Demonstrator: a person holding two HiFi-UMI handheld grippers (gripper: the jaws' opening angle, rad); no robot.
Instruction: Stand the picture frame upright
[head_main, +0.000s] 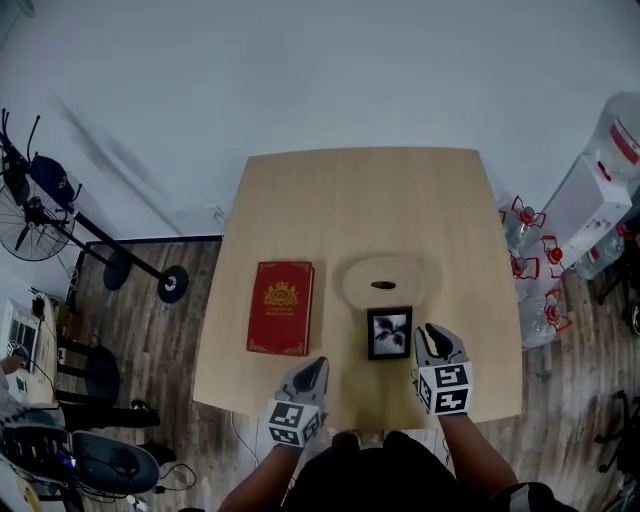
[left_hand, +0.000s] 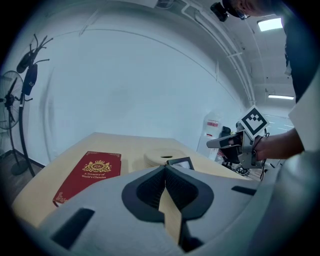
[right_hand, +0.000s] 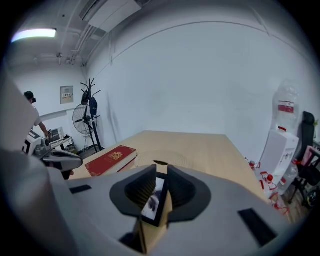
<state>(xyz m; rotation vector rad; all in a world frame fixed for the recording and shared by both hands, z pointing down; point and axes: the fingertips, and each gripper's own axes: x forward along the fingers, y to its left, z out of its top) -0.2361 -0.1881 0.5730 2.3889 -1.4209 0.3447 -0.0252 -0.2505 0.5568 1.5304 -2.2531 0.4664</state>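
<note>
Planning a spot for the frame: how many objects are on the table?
3: red book at left, round wooden disc at centre, picture frame on its near side, between the right gripper's jaws. Nothing seems hidden.

I record a pale tabletop (head_main: 360, 200). A red book (head_main: 281, 307) with a gold crest lies flat on its left half. A round pale disc (head_main: 384, 283) with a dark oval centre lies near it, apart. Floor (head_main: 170, 330): standing fan (head_main: 30, 225) left; water dispenser (head_main: 590, 195) and empty bottles (head_main: 528, 262) right.
</note>
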